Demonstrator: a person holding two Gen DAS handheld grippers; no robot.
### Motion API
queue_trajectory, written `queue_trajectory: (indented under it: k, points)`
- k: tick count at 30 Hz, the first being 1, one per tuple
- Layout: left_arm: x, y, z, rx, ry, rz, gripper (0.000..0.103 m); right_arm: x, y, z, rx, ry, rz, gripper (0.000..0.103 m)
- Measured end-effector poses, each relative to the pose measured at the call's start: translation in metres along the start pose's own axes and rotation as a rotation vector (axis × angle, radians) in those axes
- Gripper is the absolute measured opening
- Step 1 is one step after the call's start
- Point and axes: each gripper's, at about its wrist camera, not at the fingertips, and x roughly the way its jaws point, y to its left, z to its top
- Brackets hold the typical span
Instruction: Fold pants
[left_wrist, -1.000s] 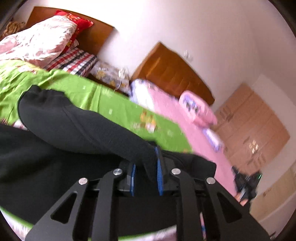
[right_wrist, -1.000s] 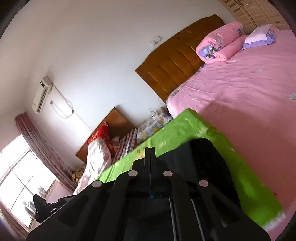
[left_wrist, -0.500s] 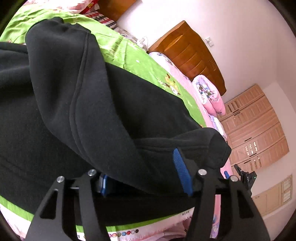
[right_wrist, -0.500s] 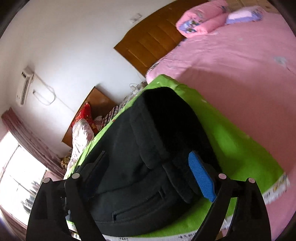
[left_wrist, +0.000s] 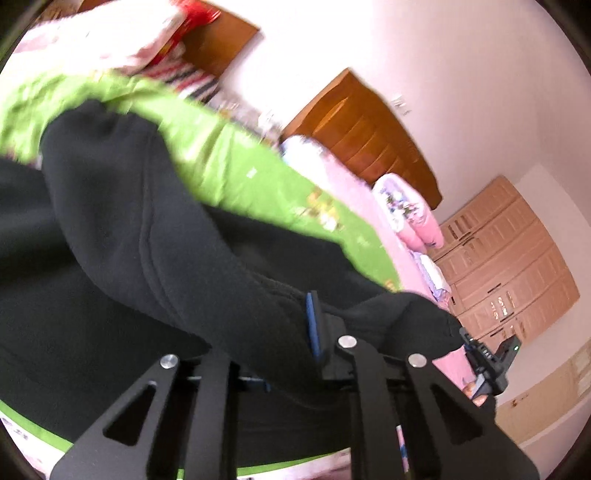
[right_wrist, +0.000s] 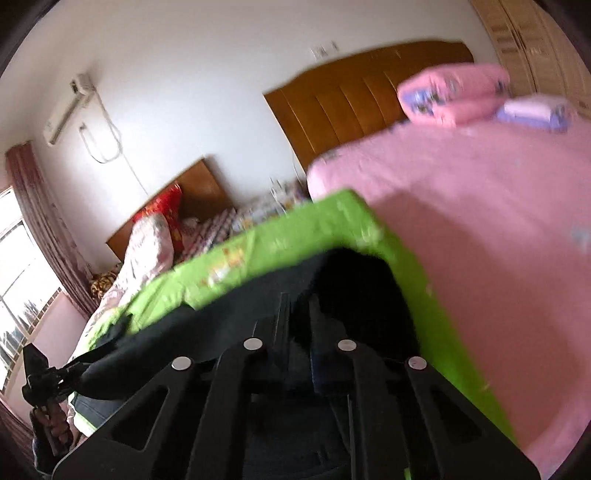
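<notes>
Black fleece pants (left_wrist: 155, 266) lie bunched on a bright green printed sheet (left_wrist: 236, 173) that covers the near bed, reaching down to the sheet's near edge, where a white printed border shows below the cloth. In the left wrist view, the left gripper (left_wrist: 291, 332) has its black fingers closed on a thick fold of the pants; one blue pad (left_wrist: 312, 325) presses into the fabric, and the other is buried under the cloth. A rounded end of the fold juts out past the gripper toward the sheet's right-hand edge. In the right wrist view, the right gripper (right_wrist: 297, 317) has its fingers brought almost together, pinching a ridge of the same black cloth near the sheet's far right corner. Beyond that corner lies a pink bedspread (right_wrist: 480, 229) on a second bed, with a rolled pink quilt (right_wrist: 454, 92) against a brown wooden headboard (right_wrist: 351, 107). Both views are blurred.
</notes>
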Motion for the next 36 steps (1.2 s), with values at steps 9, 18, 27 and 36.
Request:
queue_trajectory:
  k: [9, 18, 27, 36]
  points:
    - [-0.007, -0.013, -0.047, 0.117, 0.131, 0.081, 0.015, -0.057, -0.031, 0.001, -0.018, 0.003, -0.147, 0.003]
    - [0.015, 0.017, -0.058, 0.05, 0.153, 0.15, 0.071, -0.05, -0.064, -0.079, 0.219, 0.099, -0.001, 0.018]
    - [0.001, 0.025, -0.057, 0.052, 0.119, 0.167, 0.074, -0.05, -0.017, -0.073, 0.129, 0.062, 0.045, 0.019]
    - [-0.019, 0.025, -0.056, 0.067, 0.015, 0.254, 0.079, 0.006, 0.025, -0.117, -0.05, 0.22, 0.173, 0.04]
